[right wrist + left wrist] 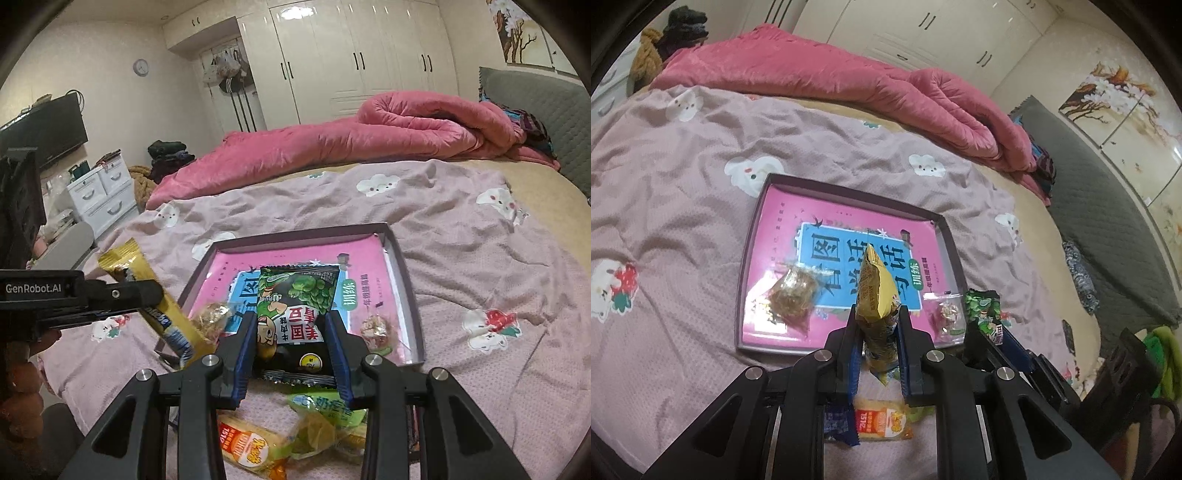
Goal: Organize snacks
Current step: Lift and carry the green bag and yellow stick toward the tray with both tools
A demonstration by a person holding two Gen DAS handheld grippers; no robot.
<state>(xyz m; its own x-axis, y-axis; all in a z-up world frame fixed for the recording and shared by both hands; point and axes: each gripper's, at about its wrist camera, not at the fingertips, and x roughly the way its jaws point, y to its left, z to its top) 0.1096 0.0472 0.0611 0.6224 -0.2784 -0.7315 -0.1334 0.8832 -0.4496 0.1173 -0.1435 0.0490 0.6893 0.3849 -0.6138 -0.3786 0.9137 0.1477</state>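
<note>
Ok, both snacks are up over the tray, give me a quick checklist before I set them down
1. Left gripper clamped on the yellow snack packet: ok.
2. Right gripper clamped on the green pea packet: ok.
3. Bare room in the tray beyond the two clear-wrapped candies: ok.
4. Pink book lining the tray lies flat: ok.
5. Packets clear of each other: ok.
6. Loose snacks on the bedspread still to be picked up: not ok.
</note>
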